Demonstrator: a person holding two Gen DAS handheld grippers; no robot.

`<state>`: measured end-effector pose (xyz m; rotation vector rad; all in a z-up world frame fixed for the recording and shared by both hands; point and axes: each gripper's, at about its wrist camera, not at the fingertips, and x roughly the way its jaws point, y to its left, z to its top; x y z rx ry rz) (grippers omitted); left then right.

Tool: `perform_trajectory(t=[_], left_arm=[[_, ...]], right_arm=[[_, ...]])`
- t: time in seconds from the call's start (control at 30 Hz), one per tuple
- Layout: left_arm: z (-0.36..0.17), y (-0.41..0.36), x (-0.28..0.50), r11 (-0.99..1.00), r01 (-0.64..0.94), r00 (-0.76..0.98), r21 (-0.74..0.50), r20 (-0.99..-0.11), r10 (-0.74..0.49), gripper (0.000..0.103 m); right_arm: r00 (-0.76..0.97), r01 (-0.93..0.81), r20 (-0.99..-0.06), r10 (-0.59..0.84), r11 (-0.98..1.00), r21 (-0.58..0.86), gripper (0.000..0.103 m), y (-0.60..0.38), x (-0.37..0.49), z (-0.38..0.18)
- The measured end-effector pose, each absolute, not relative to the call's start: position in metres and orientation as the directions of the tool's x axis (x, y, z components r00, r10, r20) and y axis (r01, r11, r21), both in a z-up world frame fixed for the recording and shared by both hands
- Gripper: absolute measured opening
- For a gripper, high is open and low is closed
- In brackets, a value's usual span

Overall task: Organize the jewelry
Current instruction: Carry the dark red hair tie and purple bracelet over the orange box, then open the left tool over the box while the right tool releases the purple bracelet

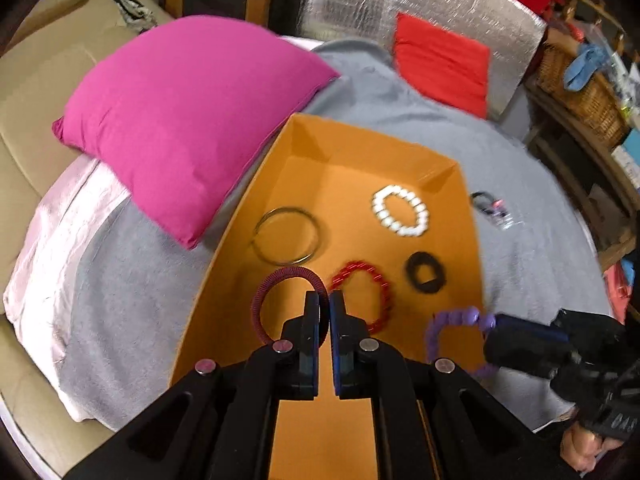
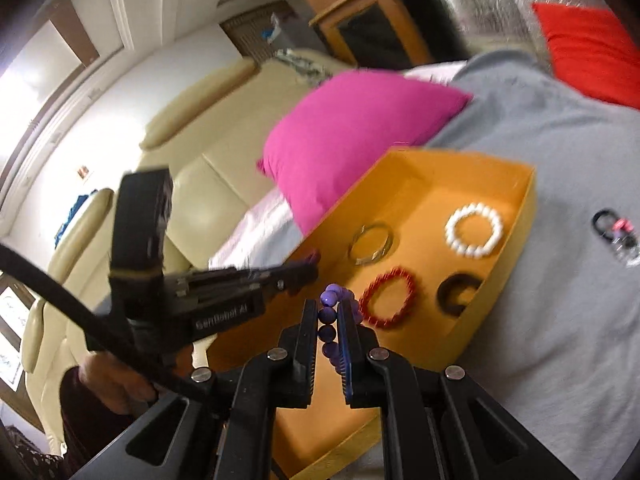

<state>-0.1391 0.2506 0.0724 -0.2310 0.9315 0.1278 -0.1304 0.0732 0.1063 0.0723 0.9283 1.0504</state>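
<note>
Now: purple bead bracelet (image 2: 329,322) clamped in your right gripper (image 2: 328,310), hanging over orange box (image 1: 440,168) edge, ready to drop in. Maroon coil ring (image 1: 280,304) pinched by left gripper (image 1: 324,300) over box floor. White bracelet (image 1: 400,216), red bracelet (image 1: 366,292) already inside.

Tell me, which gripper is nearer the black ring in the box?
Right. The right gripper hangs just below the black ring at the box's edge; the left gripper is farther, beyond the red bracelet.
</note>
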Motion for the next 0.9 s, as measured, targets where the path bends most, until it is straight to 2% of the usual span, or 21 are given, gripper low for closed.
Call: perform_trajectory(t=[0.27,0.57,0.67,0.73,0.77,0.9], left_arm=[[0.053,0.256,-0.128,0.962,-0.248,0.528,-0.114,-0.848,0.036,0.005],[0.039,0.253,-0.113,0.956,-0.283,0.468,-0.079,-0.881,0.066,0.005],[0.037,0.252,-0.109,0.950,-0.303,0.454,-0.074,-0.888,0.076,0.010],[0.040,0.250,-0.108,0.948,-0.309,0.464,-0.077,-0.882,0.080,0.023],[0.042,0.247,-0.108,0.947,-0.313,0.471,-0.070,-0.877,0.091,0.026],[0.049,0.239,-0.105,0.943,-0.329,0.490,-0.049,-0.862,0.126,0.029]], right_arm=[[0.101,-0.718,-0.718,0.688,0.550,0.426,0.011,0.100,-0.139,0.070],[0.153,-0.691,-0.732,0.664,0.602,0.401,0.012,0.089,-0.129,0.070],[0.184,-0.680,-0.722,0.668,0.616,0.397,0.012,0.079,-0.121,0.078],[0.219,-0.673,-0.712,0.667,0.632,0.385,0.012,0.069,-0.116,0.084],[0.229,-0.668,-0.708,0.668,0.637,0.386,0.012,0.065,-0.114,0.086],[0.284,-0.624,-0.691,0.665,0.675,0.393,0.012,0.037,-0.098,0.098]])
